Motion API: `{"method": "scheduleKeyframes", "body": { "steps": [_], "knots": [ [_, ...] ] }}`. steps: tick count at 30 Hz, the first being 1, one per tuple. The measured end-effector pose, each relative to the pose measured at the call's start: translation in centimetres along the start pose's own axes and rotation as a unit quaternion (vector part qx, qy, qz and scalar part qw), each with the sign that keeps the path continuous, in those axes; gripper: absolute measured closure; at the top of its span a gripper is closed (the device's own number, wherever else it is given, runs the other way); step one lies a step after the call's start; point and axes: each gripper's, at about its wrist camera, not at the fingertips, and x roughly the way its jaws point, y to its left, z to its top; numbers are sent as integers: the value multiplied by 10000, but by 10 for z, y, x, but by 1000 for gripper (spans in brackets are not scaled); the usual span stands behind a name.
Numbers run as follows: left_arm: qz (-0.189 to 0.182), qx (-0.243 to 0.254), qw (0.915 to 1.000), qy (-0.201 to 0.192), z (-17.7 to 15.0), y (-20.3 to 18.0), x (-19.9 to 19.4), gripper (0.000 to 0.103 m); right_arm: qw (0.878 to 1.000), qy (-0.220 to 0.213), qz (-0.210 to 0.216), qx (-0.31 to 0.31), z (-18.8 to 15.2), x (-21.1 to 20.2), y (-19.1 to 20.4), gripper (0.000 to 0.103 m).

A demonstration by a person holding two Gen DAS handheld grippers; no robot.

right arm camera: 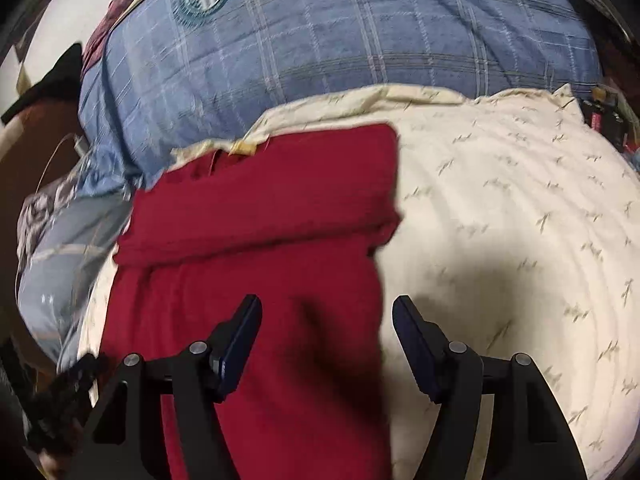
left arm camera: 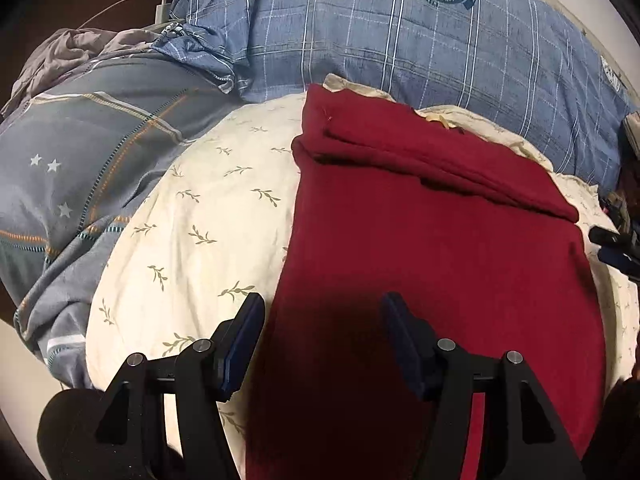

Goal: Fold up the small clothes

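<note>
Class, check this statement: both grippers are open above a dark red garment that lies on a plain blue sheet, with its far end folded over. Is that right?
One detail is wrong. The dark red garment lies on a cream sheet printed with small leaf sprigs, not a plain blue one; the left wrist view shows this. The blue checked bedding lies beyond it. The left gripper and right gripper are open, and the far end is folded over.

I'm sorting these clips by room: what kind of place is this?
Most likely a bedroom, with the folding done on a bed: a red garment lies on a cream leaf-print quilt, with a blue plaid pillow behind it.
</note>
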Motion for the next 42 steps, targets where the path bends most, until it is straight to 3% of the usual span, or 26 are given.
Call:
{"method": "scheduleKeyframes", "body": {
  "steps": [4, 10, 12, 14, 16, 19, 23, 26, 30, 32, 34, 40, 42],
  "knots": [
    [-97, 16, 9999, -26, -2, -1, 2, 42, 9960, 131, 555, 695, 17, 15, -16, 32],
    [-23, 109, 9999, -12, -7, -1, 10, 40, 9893, 85, 603, 1323, 25, 44, -30, 33],
    [-45, 50, 10000, 9, -8, 2, 12, 40, 9883, 5, 615, 1393, 28, 52, -36, 40],
    [-119, -67, 9999, 46, -7, 6, 15, 40, 9924, -58, 341, 1177, 29, 54, -36, 64],
    [-153, -135, 9998, 54, -6, 8, 17, 40, 9944, -100, 218, 1029, 28, 54, -38, 74],
    [-160, -167, 9997, 39, -4, 10, 18, 40, 9950, -203, 266, 946, 27, 46, -43, 82],
    [-138, -189, 9997, 58, -3, 10, 16, 40, 9977, -270, -50, 625, 28, 47, -37, 87],
    [-87, -211, 9997, 23, -2, 12, 9, 40, 9983, -186, -34, 543, 26, 44, -32, 86],
    [-76, -155, 9998, -23, -2, 12, -3, 40, 9980, -115, 251, 571, 13, 13, -31, 77],
    [-82, -39, 10000, -20, -5, 10, -10, 40, 9986, 89, 394, 340, -2, -6, -26, 52],
    [-116, 118, 9999, 7, -11, 10, -17, 39, 9986, 214, 463, 97, -18, -22, -21, 39],
    [-443, 243, 9980, 377, -34, 28, -35, 39, 9890, 763, 1167, -495, -77, -49, -18, 36],
    [-522, 153, 9972, 523, -41, 38, -38, 39, 9877, 948, 1154, -470, -93, -49, -24, 35]
  ]
}}
